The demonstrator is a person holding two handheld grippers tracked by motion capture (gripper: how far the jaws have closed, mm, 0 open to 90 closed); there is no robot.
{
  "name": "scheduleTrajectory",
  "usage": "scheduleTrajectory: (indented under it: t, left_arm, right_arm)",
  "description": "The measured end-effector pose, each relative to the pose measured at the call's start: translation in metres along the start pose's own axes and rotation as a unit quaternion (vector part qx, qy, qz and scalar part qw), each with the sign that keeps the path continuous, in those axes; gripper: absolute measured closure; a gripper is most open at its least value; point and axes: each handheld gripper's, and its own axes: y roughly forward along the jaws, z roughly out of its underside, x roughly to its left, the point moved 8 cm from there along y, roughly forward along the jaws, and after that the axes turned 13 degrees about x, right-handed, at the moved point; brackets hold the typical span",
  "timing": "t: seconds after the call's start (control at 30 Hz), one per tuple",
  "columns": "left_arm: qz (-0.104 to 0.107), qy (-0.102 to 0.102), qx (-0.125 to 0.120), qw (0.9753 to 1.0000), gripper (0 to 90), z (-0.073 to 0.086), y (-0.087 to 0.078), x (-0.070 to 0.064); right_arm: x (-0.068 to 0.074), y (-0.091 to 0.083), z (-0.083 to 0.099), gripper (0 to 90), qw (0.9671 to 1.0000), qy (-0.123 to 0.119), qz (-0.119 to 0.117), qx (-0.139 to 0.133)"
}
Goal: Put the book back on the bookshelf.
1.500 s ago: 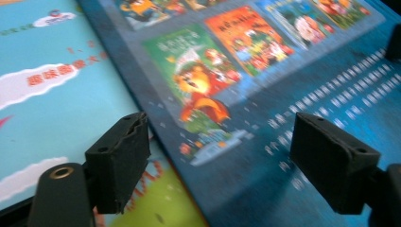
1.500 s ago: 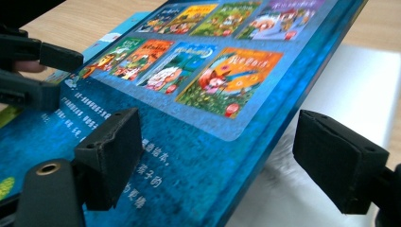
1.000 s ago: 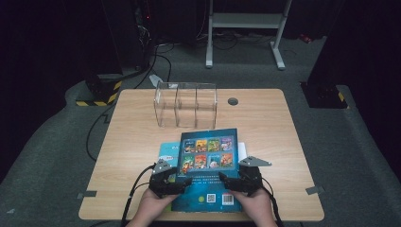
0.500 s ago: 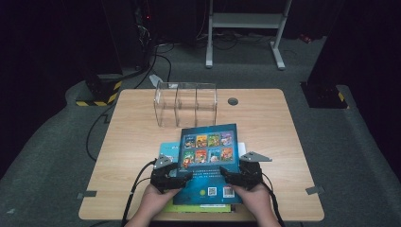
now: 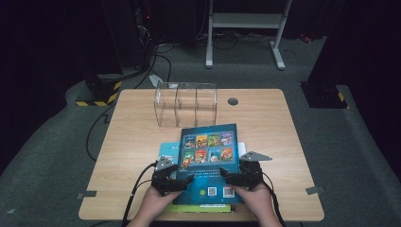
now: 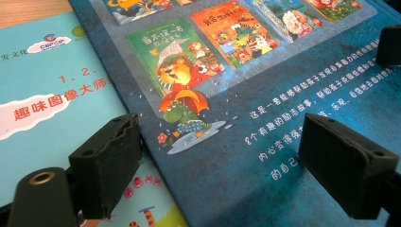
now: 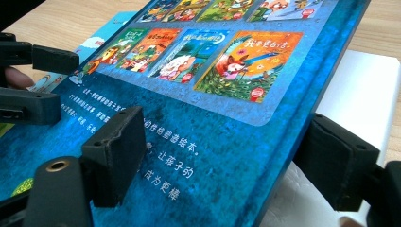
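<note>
While both tongs straddle its side edges with jaws spread wide, the blue picture book (image 5: 208,163) lies back cover up at the lower middle of the desk (image 5: 132,142). Left tongs (image 5: 173,178) and right tongs (image 5: 236,176) grip nothing. White Chinese text and eight small cover pictures show on it; beneath, a teal book (image 6: 45,85) reads "CBPCIP" and "趣味图像大师". Behind stands a clear divided box (image 5: 185,104).
</note>
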Motion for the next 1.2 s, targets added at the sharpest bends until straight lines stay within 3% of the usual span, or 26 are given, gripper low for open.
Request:
scheduleTrajectory:
  t: [0.3,0.57,0.93,1.2]
  left_arm:
    - [0.003,0.003,-0.003,1.0,14.1,0.0009,0.0,0.0001]
    - [0.002,0.006,-0.005,1.0,14.4,0.0016,-0.0004,0.0003]
    - [0.0,0.005,-0.004,1.0,14.7,0.0021,-0.0005,0.0005]
    - [-0.002,0.004,-0.004,1.0,14.6,0.0021,-0.0005,0.0012]
  right_arm:
    - [0.0024,0.0061,0.0002,19.3,0.9994,0.016,-0.029,0.01]
    - [0.0029,0.0058,0.0,19.7,0.9994,0.017,-0.027,0.014]
    - [-0.0012,-0.0016,0.0011,33.4,0.999,0.022,-0.039,0.004]
    - [-0.0007,-0.0038,0.0023,36.5,0.9989,0.018,-0.042,-0.003]
